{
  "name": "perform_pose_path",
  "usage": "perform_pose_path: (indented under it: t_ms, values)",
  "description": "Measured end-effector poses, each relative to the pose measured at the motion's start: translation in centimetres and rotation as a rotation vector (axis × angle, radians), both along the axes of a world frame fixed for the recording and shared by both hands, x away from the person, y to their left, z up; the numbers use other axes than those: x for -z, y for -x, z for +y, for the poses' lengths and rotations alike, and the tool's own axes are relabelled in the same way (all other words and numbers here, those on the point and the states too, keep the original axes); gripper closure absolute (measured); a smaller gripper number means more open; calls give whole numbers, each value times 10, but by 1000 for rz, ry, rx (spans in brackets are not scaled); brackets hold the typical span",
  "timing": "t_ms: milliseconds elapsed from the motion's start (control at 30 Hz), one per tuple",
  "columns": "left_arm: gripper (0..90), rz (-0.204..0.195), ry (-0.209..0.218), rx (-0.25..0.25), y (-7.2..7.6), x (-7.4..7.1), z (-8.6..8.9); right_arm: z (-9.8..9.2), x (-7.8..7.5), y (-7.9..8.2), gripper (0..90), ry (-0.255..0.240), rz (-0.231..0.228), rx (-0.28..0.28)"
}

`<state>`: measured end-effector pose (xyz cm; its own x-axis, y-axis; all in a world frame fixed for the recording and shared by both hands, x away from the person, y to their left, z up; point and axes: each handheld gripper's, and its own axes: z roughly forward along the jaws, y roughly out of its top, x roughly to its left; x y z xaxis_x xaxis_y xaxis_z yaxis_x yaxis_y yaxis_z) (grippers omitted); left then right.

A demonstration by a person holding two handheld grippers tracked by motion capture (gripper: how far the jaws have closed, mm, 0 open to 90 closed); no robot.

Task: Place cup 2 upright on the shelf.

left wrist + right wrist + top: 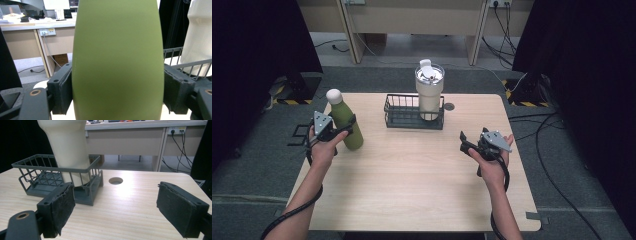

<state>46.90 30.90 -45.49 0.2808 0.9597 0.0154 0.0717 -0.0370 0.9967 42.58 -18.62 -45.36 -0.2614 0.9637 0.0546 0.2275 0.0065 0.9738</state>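
A green bottle [348, 125] with a white cap stands on the left side of the wooden table [412, 180]. My left gripper [343, 129] is shut on its body from the near left. In the left gripper view the bottle [117, 62] sits between the two black pads, which press on both its sides. My right gripper [465, 142] hovers over the right part of the table, open, pointing left and away. In the right gripper view nothing lies between its pads [62, 207]. A cream tumbler [429, 92] with a lid stands upright in the right end of a dark wire basket [404, 122].
The basket [50, 165] with the tumbler [68, 152] sits at the middle of the table's far edge. A round cable hole [449, 106] lies just right of it. Desks, cables and wall sockets stand beyond the table. Dark curtains flank both sides.
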Motion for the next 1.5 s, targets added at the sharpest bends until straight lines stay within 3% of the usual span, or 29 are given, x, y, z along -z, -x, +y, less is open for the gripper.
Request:
perform_pose_path:
  t_ms: [700,1500]
  values:
    - [230,4,4,7,2,-4,-6,0,0,-1,150,-11,4,11]
    - [230,-76,-4,50,6,-35,-26,-2,1,-1,150,-12,6,17]
